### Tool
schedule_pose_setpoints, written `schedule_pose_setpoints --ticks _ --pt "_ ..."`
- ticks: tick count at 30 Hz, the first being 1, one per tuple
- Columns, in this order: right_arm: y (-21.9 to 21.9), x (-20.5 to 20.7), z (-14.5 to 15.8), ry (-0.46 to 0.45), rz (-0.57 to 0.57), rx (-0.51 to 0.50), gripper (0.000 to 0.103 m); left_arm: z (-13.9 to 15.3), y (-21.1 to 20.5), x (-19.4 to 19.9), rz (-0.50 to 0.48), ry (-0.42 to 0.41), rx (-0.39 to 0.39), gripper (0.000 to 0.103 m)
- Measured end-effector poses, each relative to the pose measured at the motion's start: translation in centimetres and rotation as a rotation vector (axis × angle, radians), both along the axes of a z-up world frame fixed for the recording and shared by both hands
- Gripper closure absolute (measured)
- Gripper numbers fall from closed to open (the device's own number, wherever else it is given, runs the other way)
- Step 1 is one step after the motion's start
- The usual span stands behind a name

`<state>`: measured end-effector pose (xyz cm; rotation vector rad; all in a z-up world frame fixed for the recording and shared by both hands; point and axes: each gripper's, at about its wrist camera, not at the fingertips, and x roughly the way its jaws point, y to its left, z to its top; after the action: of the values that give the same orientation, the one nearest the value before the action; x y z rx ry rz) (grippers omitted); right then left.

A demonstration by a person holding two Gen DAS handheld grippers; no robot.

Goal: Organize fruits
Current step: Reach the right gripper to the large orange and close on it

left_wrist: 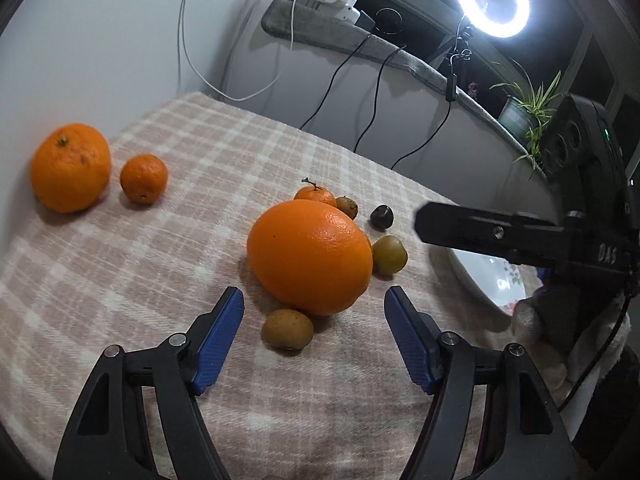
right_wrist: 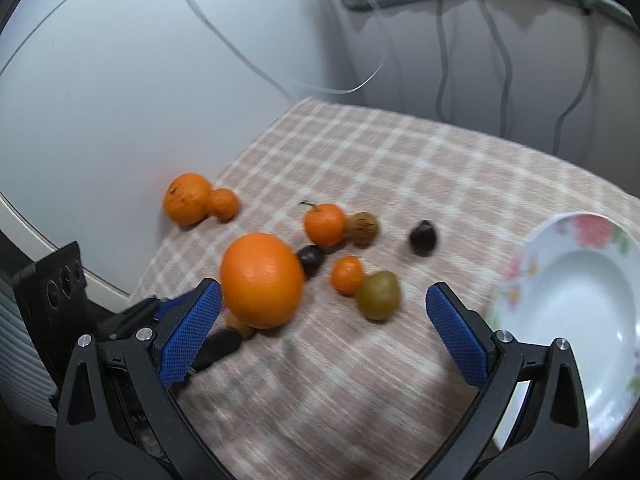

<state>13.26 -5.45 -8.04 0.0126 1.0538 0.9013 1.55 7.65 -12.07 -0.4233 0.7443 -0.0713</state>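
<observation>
Near the cloth's bare middle, both hand-held grippers, left and right, gape empty.

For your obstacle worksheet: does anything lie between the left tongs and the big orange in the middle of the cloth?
Yes. A small brown-green fruit sits against the near side of the big orange, between it and the open left tongs. Other small fruits crowd its far side.
</observation>
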Motion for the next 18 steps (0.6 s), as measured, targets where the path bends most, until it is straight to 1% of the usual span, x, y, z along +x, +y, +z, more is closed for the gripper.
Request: schedule_pose_setpoints --ticks 4,5,11,12,18 --pt "1.8 0.5 -0.8 0.054 0.062 0.006 0.0 0.1 -0.1 0.3 -0.006 -0.002 -0.001 0.031" --pt "2.3 0.6 -1.0 0.063 0.075 0.006 0.004 0.1 -0.1 0.4 -0.004 -0.003 -0.003 0.031" --pt "4.1 1.1 -2.6 0.124 0.127 0.005 0.016 -0.1 0.1 0.8 0.001 0.003 -0.009 0.032" --pt "4.4 1.2 -2.8 0.138 0.132 0.01 0.017 -0.1 0.2 0.8 0.003 0.006 -0.011 0.034" --pt "4.8 1.4 -3.6 0.165 0.157 0.004 0.025 -0.5 0.5 1.4 0.012 0.023 -0.021 0.034"
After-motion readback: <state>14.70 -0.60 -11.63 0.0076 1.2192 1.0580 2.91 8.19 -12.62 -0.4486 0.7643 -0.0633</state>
